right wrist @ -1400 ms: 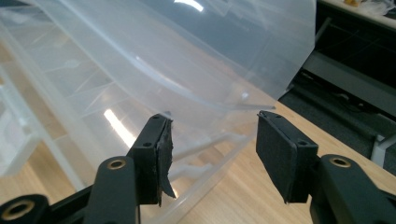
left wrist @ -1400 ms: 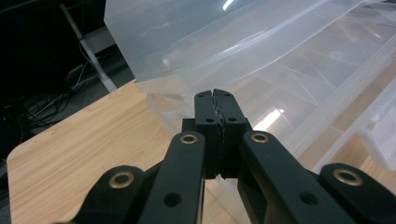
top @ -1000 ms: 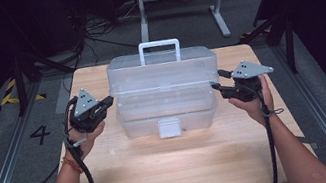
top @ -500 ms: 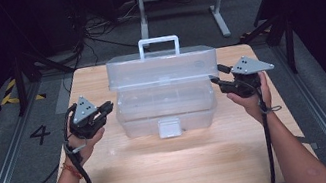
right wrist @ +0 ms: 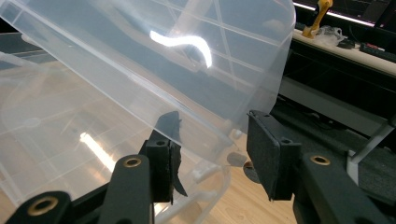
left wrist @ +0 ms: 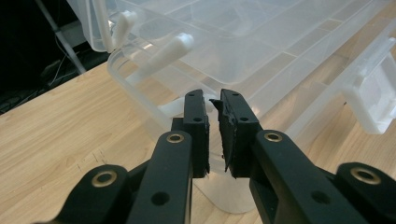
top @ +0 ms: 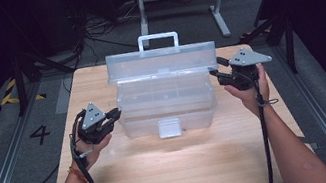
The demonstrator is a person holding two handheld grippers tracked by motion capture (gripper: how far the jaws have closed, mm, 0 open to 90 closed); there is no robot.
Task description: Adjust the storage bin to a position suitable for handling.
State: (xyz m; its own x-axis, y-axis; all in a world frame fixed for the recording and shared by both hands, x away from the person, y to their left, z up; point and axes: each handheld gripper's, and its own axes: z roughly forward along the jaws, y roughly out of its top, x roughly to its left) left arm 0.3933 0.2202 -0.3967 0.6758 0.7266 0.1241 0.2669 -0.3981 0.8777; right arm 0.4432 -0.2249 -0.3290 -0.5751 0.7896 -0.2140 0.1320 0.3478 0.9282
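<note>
Clear plastic box [top: 164,96], white latch [top: 169,127]; light wood table [top: 184,164]; black jaws.

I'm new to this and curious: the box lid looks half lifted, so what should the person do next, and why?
Probably close the right claw on the lid edge and keep lifting. Its jaws stand open astride that raised edge, so nothing grips it yet, while the left claw, nearly shut, sits beside the clear box.

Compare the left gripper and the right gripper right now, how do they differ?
The left gripper has its jaws nearly closed with a thin gap and nothing between them; the right gripper has its jaws wide apart around the lid edge. The left gripper sits low by the box body's left end; the right gripper is higher, at the lid's right end. Both are black, hand-held and point toward the box.
</note>
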